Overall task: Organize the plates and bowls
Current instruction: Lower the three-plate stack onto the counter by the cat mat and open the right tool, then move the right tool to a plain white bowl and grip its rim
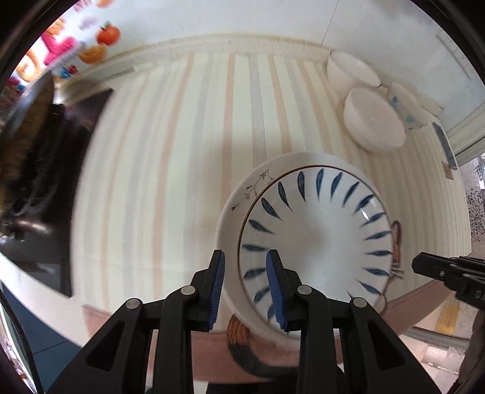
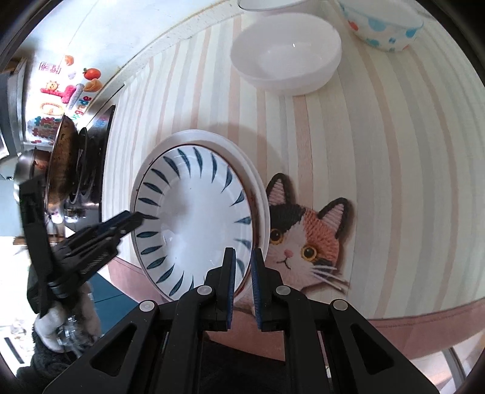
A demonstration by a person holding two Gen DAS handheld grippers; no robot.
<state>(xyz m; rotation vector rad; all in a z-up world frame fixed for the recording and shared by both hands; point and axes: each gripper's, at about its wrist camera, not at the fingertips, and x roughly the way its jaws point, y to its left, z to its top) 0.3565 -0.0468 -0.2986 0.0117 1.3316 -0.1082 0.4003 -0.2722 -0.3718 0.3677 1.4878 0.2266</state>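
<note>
Two stacked dishes: white blue-leaf-patterned ceramic bowl (image 2: 197, 218) is being carried inside white floral-rimmed plate (image 1: 242, 194), above striped cat-face mat (image 2: 379, 151).
Left gripper (image 1: 245, 288): stack's rim is being pinched.
Right gripper (image 2: 243, 285): opposite rim is being pinched.
Surroundings: two plain white bowls (image 1: 372, 121) and polka-dot bowl (image 2: 382, 27) are sitting apart.

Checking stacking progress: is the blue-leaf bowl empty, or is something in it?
Empty. The blue-leaf bowl shows a bare white inside in both views, and it sits nested in a larger white bowl.

the blue-leaf bowl (image 2: 194, 218) hides most of the plate (image 2: 257, 188) beneath.
</note>
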